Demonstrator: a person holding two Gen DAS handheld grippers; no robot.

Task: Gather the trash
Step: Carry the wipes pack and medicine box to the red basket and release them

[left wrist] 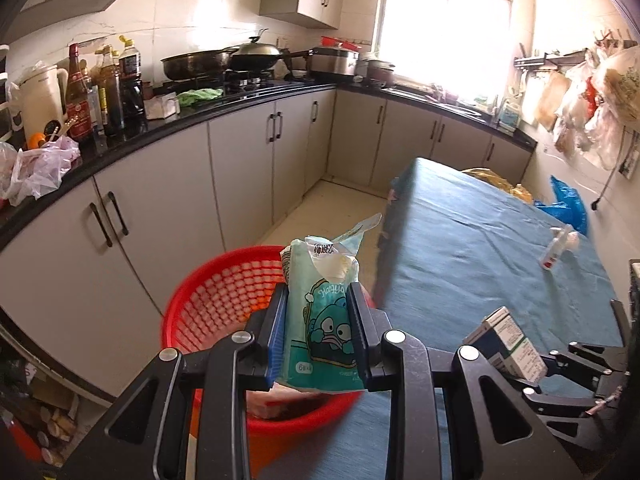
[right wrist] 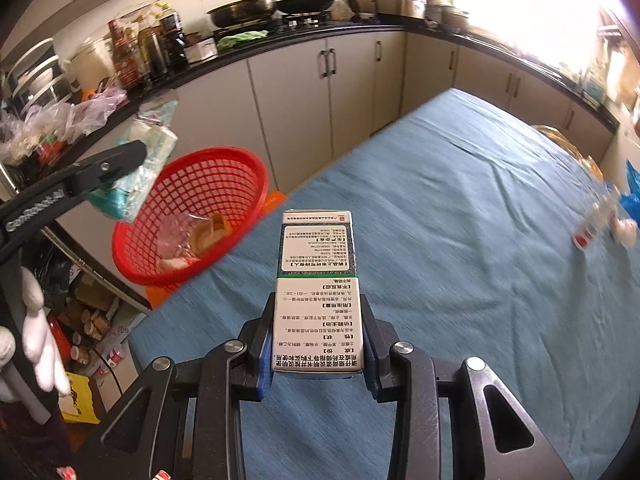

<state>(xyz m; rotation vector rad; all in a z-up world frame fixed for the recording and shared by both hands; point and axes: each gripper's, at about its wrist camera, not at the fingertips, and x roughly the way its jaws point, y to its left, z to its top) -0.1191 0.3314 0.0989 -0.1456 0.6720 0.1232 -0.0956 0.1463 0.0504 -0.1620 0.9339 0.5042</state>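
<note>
Trash basket (right wrist: 192, 216) lies left of both tongs. Left gripper (left wrist: 320, 332), clamped on tissue packet (left wrist: 320, 320), nearer, above rim. Right gripper (right wrist: 318, 344), clamped on medicine box (right wrist: 318, 288), over table (right wrist: 460, 240).

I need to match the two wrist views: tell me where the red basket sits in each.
Left wrist: red basket lower centre-left, behind the left gripper's tissue pack.
Right wrist: red basket centre-left, by the table's edge.
Shared landmark: the woks.

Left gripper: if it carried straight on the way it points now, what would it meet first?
Probably the red basket: the left gripper, shut on the tissue pack, points down toward it. Depth is unclear.
</note>
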